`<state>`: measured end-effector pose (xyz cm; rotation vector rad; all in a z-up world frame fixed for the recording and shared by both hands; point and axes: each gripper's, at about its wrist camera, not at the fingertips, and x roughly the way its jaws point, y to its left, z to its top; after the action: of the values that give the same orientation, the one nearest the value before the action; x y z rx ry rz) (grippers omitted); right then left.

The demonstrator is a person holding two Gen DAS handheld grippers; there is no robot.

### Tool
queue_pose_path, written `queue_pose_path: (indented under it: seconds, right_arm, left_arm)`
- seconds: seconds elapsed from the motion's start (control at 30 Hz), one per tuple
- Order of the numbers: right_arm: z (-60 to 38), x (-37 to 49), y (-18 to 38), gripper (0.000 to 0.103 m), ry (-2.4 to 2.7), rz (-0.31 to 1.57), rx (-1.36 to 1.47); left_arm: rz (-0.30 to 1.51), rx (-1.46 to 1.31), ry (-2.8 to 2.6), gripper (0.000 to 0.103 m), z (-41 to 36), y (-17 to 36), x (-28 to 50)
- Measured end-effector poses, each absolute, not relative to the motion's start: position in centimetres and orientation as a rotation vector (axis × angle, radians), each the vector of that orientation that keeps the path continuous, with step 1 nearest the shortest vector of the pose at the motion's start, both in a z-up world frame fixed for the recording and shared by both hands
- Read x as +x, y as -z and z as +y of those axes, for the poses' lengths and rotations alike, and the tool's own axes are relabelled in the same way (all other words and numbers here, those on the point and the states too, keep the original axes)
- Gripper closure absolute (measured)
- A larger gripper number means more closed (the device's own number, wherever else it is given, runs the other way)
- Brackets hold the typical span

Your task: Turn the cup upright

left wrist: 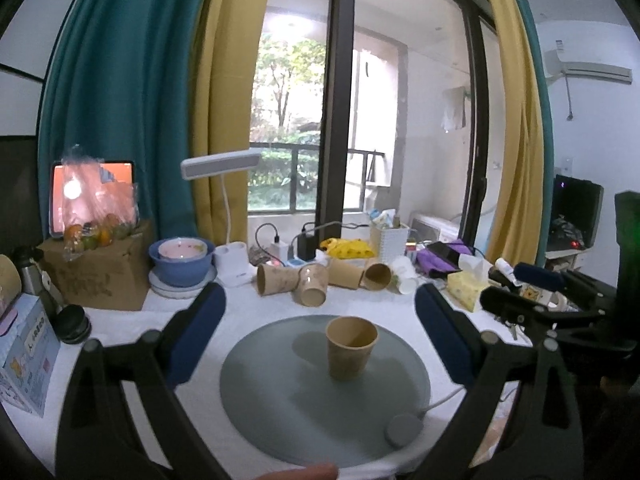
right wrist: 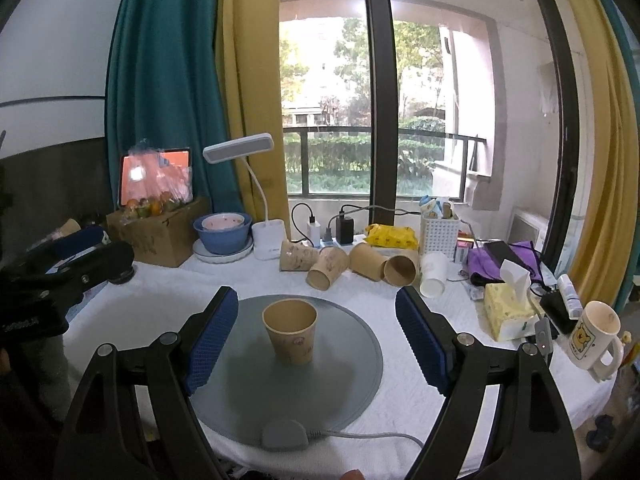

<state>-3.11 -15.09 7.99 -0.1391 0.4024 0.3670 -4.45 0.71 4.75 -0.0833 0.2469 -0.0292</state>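
A brown paper cup (left wrist: 351, 347) stands upright, mouth up, on the round grey mat (left wrist: 280, 408). It also shows in the right wrist view (right wrist: 291, 330) on the mat (right wrist: 344, 380). My left gripper (left wrist: 320, 330) is open and empty, its blue pads wide apart just short of the cup. My right gripper (right wrist: 316, 328) is open and empty, the cup standing a little beyond its pads, left of centre. The right gripper shows at the right of the left wrist view (left wrist: 532, 296), and the left gripper at the left of the right wrist view (right wrist: 68, 264).
Several paper cups (right wrist: 352, 264) lie on their sides behind the mat, with a white cup (right wrist: 433, 274). Behind stand a blue bowl (right wrist: 222, 232), desk lamp (right wrist: 264, 200), chargers, white basket (right wrist: 439, 232), cardboard box (right wrist: 156, 232). A tissue box (right wrist: 508, 312) and bear mug (right wrist: 594, 336) stand right.
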Motion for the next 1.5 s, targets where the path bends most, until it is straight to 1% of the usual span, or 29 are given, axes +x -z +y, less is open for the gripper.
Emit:
queue_pose_path:
  seconds: [1.5]
  right_arm:
    - [-14.47, -3.05, -8.01, 0.019, -0.378, 0.405, -0.143]
  left_arm:
    - [0.25, -0.098, 0.036, 0.006, 0.76, -4.54, -4.86]
